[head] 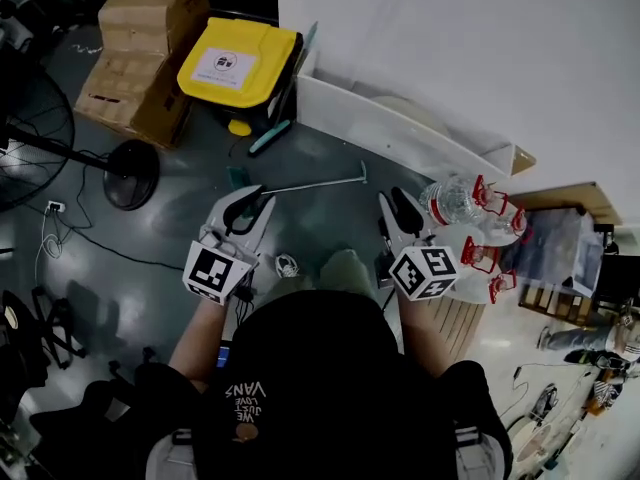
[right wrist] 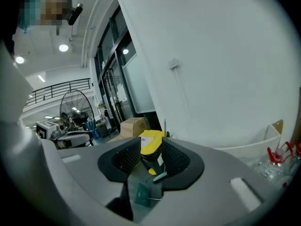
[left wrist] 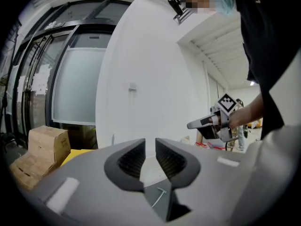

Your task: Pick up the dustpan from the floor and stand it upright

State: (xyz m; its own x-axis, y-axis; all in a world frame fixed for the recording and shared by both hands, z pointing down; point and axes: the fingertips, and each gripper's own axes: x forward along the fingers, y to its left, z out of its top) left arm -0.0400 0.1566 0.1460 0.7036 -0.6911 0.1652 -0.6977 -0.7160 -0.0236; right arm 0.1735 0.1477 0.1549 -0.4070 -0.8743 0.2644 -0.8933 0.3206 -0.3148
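Note:
The dustpan lies flat on the dark floor: a small green pan (head: 237, 177) with a long thin metal handle (head: 315, 184) running right. In the head view both grippers hover above it, apart from it. My left gripper (head: 256, 198) sits over the pan end of the handle, its jaws closed to a slim slit with nothing in them; in its own view (left wrist: 149, 147) part of the handle (left wrist: 161, 195) shows low between them. My right gripper (head: 395, 196) hangs right of the handle's far end, open and empty (right wrist: 150, 149), with the pan (right wrist: 141, 193) below its jaws.
A yellow-lidded bin (head: 240, 63) stands behind the dustpan with a teal brush (head: 270, 138) leaning at its foot. Cardboard boxes (head: 140, 58) and a floor fan's base (head: 130, 173) are to the left. A white wall panel (head: 400, 133), water bottles (head: 455, 200) and a wooden crate (head: 450, 323) are to the right.

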